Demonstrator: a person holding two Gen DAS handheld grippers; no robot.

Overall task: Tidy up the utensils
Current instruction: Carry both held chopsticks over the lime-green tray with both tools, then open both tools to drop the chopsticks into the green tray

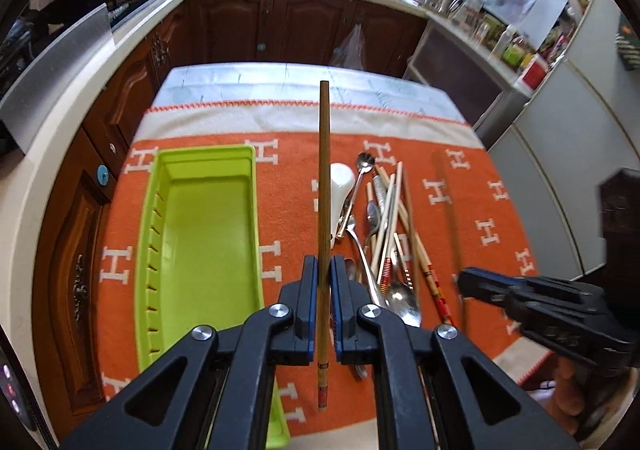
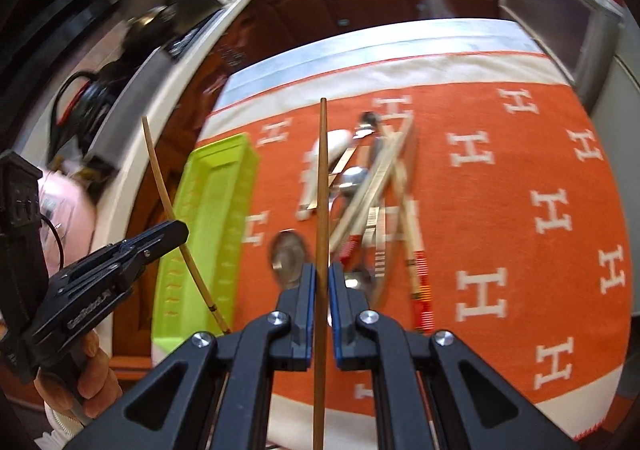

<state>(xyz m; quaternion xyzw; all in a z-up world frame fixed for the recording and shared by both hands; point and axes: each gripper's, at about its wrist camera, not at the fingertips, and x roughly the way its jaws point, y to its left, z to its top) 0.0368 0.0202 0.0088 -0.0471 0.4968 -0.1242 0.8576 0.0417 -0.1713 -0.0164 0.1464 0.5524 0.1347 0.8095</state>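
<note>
Both tools are clenched, each on one brown chopstick: the left gripper (image 1: 324,270) pinches its chopstick (image 1: 324,178) low on the shaft, the short banded end poking back toward the camera, while the right gripper (image 2: 322,278) pinches a second chopstick (image 2: 322,186) nearer mid-length. The green tray (image 1: 208,226) lies empty at 9 o'clock of the left jaws; the remaining heap of utensils (image 1: 384,226), spoons and chopsticks crossed over one another on the orange blanket (image 1: 472,186), sits at 2 o'clock. To do this step well, I judge each stick should be swung over the tray, turned parallel to its long walls and lowered close before letting go, so it neither bounces nor bridges the rim. The right wrist view alone shows the left stick from the side (image 2: 176,214), hanging over the tray's near wall (image 2: 212,234); the left view alone gives the heap sharply
</note>
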